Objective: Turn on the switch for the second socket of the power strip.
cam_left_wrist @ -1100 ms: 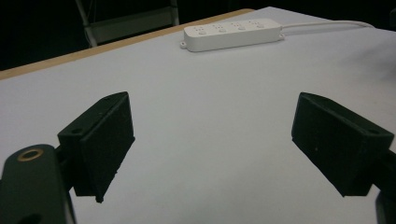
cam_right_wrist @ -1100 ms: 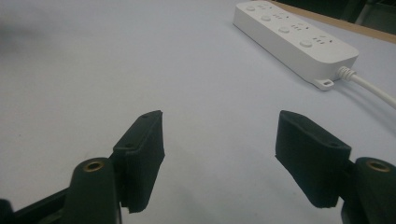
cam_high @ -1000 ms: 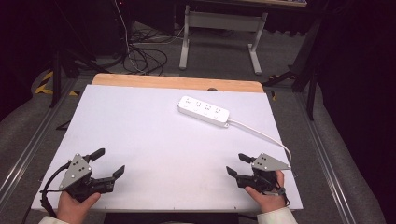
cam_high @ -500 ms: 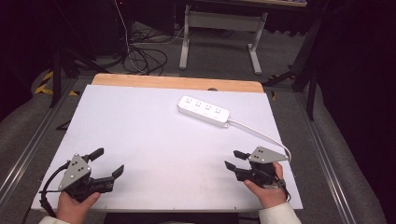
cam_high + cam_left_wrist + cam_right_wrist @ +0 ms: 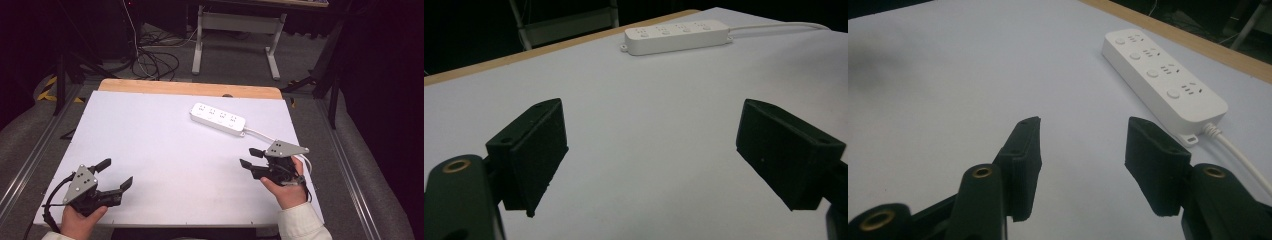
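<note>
A white power strip (image 5: 218, 119) with several sockets lies at the far right of the white table top (image 5: 165, 150); its cable (image 5: 260, 133) runs toward the right edge. My right gripper (image 5: 248, 157) hovers above the table near that cable, pointing left. Its jaws have just been closing and now stand partly open with nothing between them. In the right gripper view the strip (image 5: 1163, 80) lies just beyond the right gripper (image 5: 1083, 145). My left gripper (image 5: 116, 173) rests at the near left corner, wide open and empty. The left gripper view shows the left gripper (image 5: 651, 150) and the strip (image 5: 676, 36) far off.
A wooden strip (image 5: 190, 88) borders the table's far edge. Beyond it, on the dark floor, lie loose cables (image 5: 155, 55) and stands a grey metal frame (image 5: 235, 30). Grey rails run along both sides of the table.
My right gripper has lifted off the near right of the table and moved a little toward the power strip, with its jaws narrower than before. The left gripper has stayed put.
</note>
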`<state>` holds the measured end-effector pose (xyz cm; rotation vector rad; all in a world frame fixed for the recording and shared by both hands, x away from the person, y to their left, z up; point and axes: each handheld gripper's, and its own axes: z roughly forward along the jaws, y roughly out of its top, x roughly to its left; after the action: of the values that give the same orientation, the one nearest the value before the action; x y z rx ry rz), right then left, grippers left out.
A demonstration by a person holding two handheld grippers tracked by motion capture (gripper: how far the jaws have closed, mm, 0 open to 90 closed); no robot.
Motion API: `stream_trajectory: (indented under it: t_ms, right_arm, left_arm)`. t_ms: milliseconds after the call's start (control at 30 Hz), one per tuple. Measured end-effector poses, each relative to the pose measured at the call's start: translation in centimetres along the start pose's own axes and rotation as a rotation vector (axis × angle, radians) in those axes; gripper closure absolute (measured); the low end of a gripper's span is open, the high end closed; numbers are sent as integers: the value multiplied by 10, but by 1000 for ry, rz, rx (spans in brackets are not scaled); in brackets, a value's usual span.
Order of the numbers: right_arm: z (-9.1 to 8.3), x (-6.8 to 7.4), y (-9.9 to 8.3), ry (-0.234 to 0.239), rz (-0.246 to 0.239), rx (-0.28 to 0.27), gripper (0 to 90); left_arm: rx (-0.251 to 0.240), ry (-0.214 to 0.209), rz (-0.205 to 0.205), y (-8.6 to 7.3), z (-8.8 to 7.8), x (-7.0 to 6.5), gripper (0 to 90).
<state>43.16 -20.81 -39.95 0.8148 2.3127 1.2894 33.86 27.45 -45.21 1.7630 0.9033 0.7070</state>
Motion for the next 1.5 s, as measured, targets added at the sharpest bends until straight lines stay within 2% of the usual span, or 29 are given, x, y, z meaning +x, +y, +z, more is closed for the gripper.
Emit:
stream_trajectory:
  t_ms: [233, 333, 733, 800, 833, 867, 900, 933, 967, 1000, 1267, 1500]
  right_arm:
    - [3, -6, 15, -2, -10, 2, 489]
    - [6, -8, 20, -6, -32, 18, 489]
    - [13, -16, 32, -10, -28, 22, 517]
    - [14, -17, 32, -13, -32, 29, 558]
    - [15, -18, 33, -3, -32, 30, 668]
    - [15, -18, 33, -3, -32, 30, 668]
    - [17, -21, 34, -3, -39, 32, 749]
    - [17, -21, 34, -3, -39, 32, 749]
    - [20, -24, 36, 0, -43, 36, 839]
    - [22, -26, 37, 0, -45, 35, 880]
    - [39, -35, 49, -29, -64, 49, 900]
    - [64, -47, 60, -50, -16, 75, 900]
  left_arm:
    - [4, 2, 3, 0, 0, 0, 135]
    - [3, 2, 3, 0, 1, 0, 135]
    - [0, 8, 5, 0, 0, 0, 136]
    - [6, 7, 9, 0, 1, 1, 137]
    - [8, 5, 4, 0, 1, 0, 137]
    - [10, 4, 4, 0, 1, 0, 137]
    - [10, 3, 6, 0, 1, -1, 137]
    - [9, 4, 8, 0, 1, -1, 137]
    - [8, 6, 9, 0, 1, -1, 137]
    - [8, 6, 9, 0, 1, -1, 137]
    - [9, 12, 7, -1, 0, 0, 138]
    - [12, 13, 9, 0, 1, 0, 138]
